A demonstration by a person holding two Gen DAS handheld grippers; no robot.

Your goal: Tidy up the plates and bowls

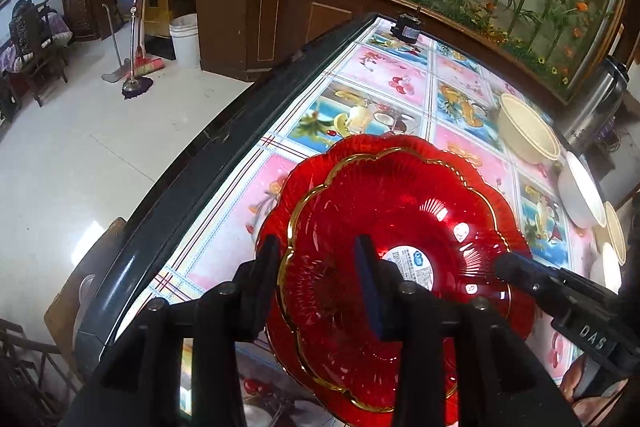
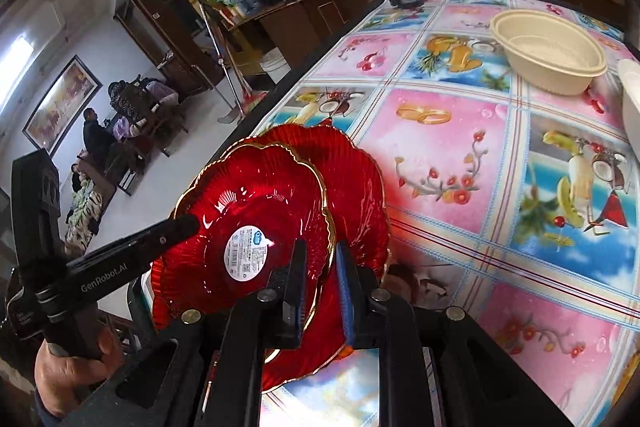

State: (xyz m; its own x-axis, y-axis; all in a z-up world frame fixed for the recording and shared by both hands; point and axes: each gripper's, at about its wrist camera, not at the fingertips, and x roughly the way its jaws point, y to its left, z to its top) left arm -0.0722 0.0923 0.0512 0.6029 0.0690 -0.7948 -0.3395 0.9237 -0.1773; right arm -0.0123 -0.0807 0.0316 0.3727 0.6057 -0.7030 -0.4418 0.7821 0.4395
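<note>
Red plates: two scalloped, gold-rimmed glass plates — the upper plate [image 1: 400, 239] with a white label at its centre sits nested in the lower plate [image 2: 360, 179], near the table edge [image 1: 224, 155].
Right gripper [image 2: 320, 283]: clamped on the upper plate's rim, one pad inside and one outside.
Left gripper [image 1: 316, 279]: jaws astride the opposite rim with a gap showing — not pressing on it.
Progress: by the look of it, the plates are stacked, though the right claw has not let go; bowls remain unsorted.
Bowls: one cream bowl [image 2: 548, 55] stands well apart; beside it a white bowl [image 1: 582, 195], then what look like two more at the frame's edge.
Table: fruit-print tablecloth [image 2: 440, 163].
</note>
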